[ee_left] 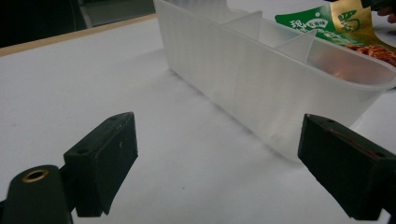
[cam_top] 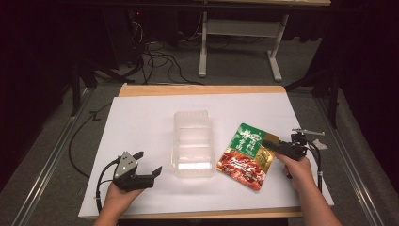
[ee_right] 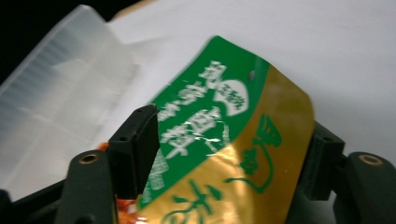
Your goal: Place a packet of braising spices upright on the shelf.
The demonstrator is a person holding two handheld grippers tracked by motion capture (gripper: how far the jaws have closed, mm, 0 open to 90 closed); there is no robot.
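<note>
Black jaws of the right gripper (ee_right: 224,154) stand either side of the pouch's (ee_right: 224,135) gold end; whether they pinch it yet I cannot tell. That pouch (cam_top: 245,155) lies on the white table (cam_top: 141,122) just right of the clear bin (cam_top: 193,143), its near corner touching or almost touching the wall. It looks a soft, glossy foil pack, light but floppy and slick, so I'd judge the flat sealed edge the best hold, since the filled middle would sag and slide. Left gripper (cam_top: 141,170) rests wide open near the bin's left side, holding nothing.
</note>
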